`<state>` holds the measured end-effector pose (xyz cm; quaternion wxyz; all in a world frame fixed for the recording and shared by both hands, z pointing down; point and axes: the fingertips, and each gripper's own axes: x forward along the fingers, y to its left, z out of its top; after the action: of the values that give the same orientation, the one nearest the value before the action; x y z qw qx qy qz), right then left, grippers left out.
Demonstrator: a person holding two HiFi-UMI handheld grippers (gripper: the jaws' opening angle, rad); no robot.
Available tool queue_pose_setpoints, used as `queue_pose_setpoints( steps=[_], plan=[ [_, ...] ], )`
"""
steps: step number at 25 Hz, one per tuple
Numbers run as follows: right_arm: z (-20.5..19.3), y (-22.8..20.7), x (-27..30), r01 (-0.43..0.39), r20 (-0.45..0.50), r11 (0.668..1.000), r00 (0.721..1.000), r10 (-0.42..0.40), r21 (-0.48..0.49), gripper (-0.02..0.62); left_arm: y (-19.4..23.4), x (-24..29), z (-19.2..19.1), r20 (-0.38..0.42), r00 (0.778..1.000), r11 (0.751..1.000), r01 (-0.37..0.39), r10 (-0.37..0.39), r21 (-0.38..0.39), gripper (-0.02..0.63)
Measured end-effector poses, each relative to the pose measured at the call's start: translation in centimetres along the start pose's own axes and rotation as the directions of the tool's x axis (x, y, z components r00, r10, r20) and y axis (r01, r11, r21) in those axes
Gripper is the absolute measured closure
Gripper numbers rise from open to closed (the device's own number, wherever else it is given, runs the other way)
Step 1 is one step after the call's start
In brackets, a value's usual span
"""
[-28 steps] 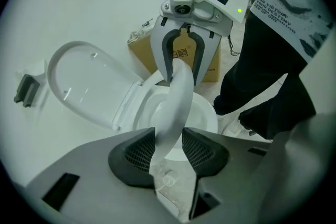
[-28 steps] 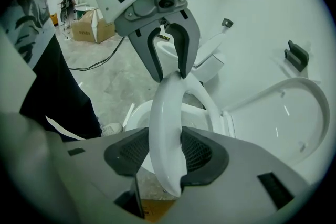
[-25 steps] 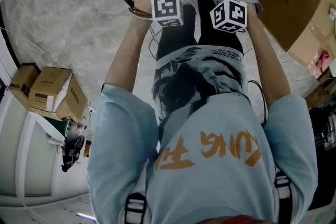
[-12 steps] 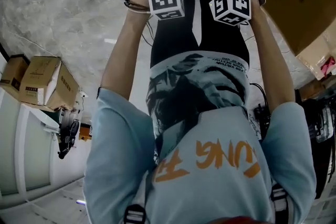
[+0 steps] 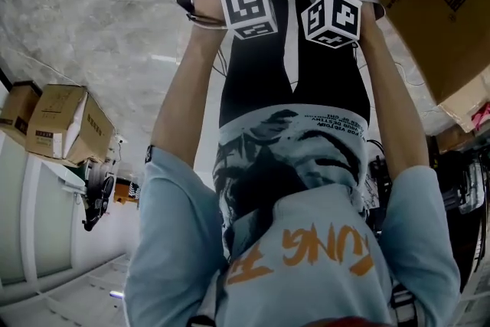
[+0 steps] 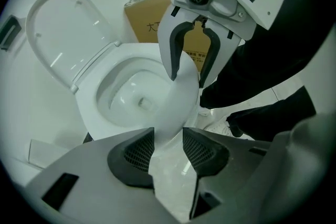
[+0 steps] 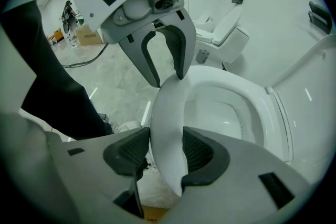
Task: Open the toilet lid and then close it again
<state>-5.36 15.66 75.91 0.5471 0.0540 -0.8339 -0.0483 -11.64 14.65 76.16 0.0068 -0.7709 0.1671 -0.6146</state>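
Your left claw (image 6: 168, 139): clamped on toilet seat (image 6: 181, 97) front edge. Your right claw (image 7: 166, 139): same seat, clamped alongside. Lid (image 6: 63, 23): raised beyond both.

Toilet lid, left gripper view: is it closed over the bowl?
No, the toilet lid stands raised at the back, leaving the bowl open.

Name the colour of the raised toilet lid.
White. The toilet lid shows best in the left gripper view.

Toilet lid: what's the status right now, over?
Clamped on the seat rim: left gripper and right gripper. Toilet lid stands open. Nothing seen blocking it.
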Motion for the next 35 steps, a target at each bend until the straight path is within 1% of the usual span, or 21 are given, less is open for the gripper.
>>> queue_pose_setpoints(
  steps=[4, 7, 10, 13, 15, 16, 17, 19, 20, 23, 24, 26, 29, 31, 35],
  plan=[
    [-0.9, 0.1, 1.4, 0.011, 0.007, 1.0, 1.0, -0.011, 0.024, 0.38, -0.4, 1.7, -0.1, -0.02, 1.0, 1.0, 0.018, -0.019, -0.015, 0.422],
    [-1.1, -0.1, 2.2, 0.012, 0.021, 0.999, 1.0, -0.013, 0.03, 0.38, -0.3, 2.5, -0.3, -0.033, 0.999, 1.0, 0.023, -0.023, -0.003, 0.423],
    [-0.9, 0.0, 2.2, 0.015, 0.042, 0.999, 0.999, -0.016, 0.028, 0.379, -0.3, 2.4, -0.5, -0.036, 0.999, 1.0, 0.02, -0.02, 0.017, 0.422],
    [-0.6, -0.2, 2.0, 0.016, 0.046, 1.0, 0.999, -0.017, 0.024, 0.379, -0.1, 2.1, -0.6, -0.029, 0.999, 1.0, 0.027, -0.027, 0.002, 0.422],
    [-0.3, -0.6, 1.7, -0.006, 0.048, 0.998, 0.999, 0.003, 0.055, 0.382, 0.2, 1.7, -0.4, -0.023, 0.998, 0.998, 0.056, -0.057, -0.038, 0.434],
    [-0.1, -0.8, 1.3, -0.021, 0.057, 0.995, 0.998, 0.016, 0.092, 0.384, 0.3, 1.4, -0.1, -0.024, 0.997, 0.996, 0.072, -0.074, -0.059, 0.444],
    [0.1, -1.1, 0.5, -0.034, 0.072, 0.989, 0.997, 0.024, 0.144, 0.408, 0.5, 0.8, 0.3, -0.024, 0.996, 0.994, 0.086, -0.088, -0.075, 0.464],
    [0.2, -1.4, -1.8, -0.04, 0.095, 0.966, 0.995, 0.016, 0.256, 0.426, 0.7, -0.9, 1.6, -0.014, 0.995, 0.99, 0.102, -0.104, -0.097, 0.477],
    [0.1, -1.9, -2.9, -0.027, 0.099, 0.953, 0.995, -0.003, 0.301, 0.437, 1.1, -1.8, 2.4, -0.006, 0.995, 0.99, 0.099, -0.1, -0.103, 0.477],
    [0.0, -4.9, -5.8, 0.029, 0.11, 0.914, 0.991, -0.08, 0.405, 0.462, 4.0, -3.8, 4.8, 0.026, 0.998, 0.992, 0.055, -0.052, -0.116, 0.479],
    [0.0, -6.0, -6.7, 0.044, 0.114, 0.901, 0.988, -0.103, 0.432, 0.485, 5.0, -4.6, 5.6, 0.042, 0.998, 0.991, 0.042, -0.037, -0.129, 0.48],
    [0.1, -8.5, -8.6, 0.079, 0.119, 0.876, 0.981, -0.154, 0.476, 0.507, 7.3, -6.2, 7.1, 0.077, 0.997, 0.985, 0.018, -0.005, -0.173, 0.48],
    [0.0, -13.0, -11.6, 0.14, 0.122, 0.824, 0.962, -0.245, 0.549, 0.521, 11.5, -8.9, 9.4, 0.129, 0.99, 0.966, -0.023, 0.058, -0.257, 0.487],
    [-0.4, -15.9, -13.7, 0.178, 0.118, 0.79, 0.946, -0.301, 0.586, 0.55, 14.4, -10.5, 10.9, 0.155, 0.982, 0.952, -0.054, 0.104, -0.301, 0.495],
    [-1.4, -21.5, -18.1, 0.237, 0.11, 0.727, 0.912, -0.395, 0.645, 0.574, 20.2, -14.2, 14.3, 0.213, 0.957, 0.925, -0.106, 0.194, -0.366, 0.526]
  ],
)
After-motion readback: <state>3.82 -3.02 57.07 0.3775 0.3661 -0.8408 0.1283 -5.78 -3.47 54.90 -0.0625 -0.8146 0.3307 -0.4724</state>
